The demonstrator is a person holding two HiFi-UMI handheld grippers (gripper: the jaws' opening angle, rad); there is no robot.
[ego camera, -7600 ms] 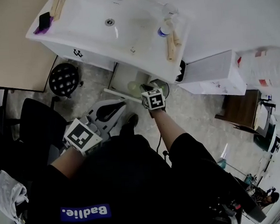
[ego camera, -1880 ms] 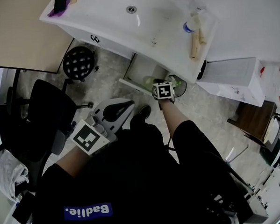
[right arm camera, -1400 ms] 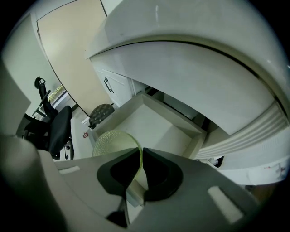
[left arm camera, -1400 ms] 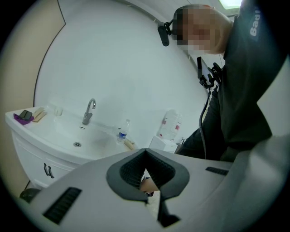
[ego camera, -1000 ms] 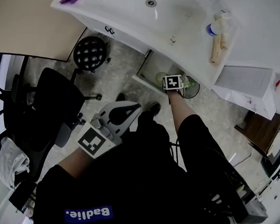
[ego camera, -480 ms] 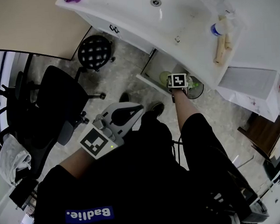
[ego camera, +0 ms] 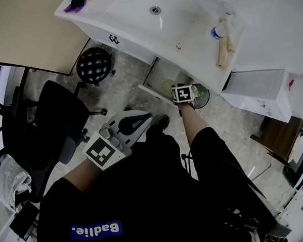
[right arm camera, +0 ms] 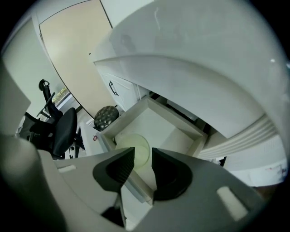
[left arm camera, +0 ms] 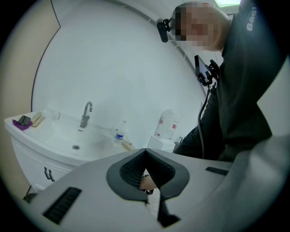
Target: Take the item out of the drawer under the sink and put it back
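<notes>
A pale green round dish (right arm camera: 134, 147) lies flat in the open white drawer (right arm camera: 174, 133) under the sink (ego camera: 151, 17). In the head view the dish (ego camera: 167, 86) shows at the drawer's near end. My right gripper (right arm camera: 143, 156) points steeply down just above it. Its jaws have just been opening and now stand open, with nothing between the pads. The right gripper's marker cube (ego camera: 182, 93) hides its jaws in the head view. My left gripper (ego camera: 127, 125) stays near my body, away from the drawer. In its own view the left gripper (left arm camera: 146, 152) has its tips together and holds nothing.
A water bottle (ego camera: 216, 30) and a wooden brush (ego camera: 222, 47) stand on the sink's right rim. A black stool (ego camera: 93, 65) and an office chair (ego camera: 50, 118) are to the left. A dark round bin (ego camera: 200, 97) and a white cabinet (ego camera: 253, 87) are right of the drawer.
My right gripper has risen a little above the drawer, and the green dish stays lying inside. The left gripper has kept its place.
</notes>
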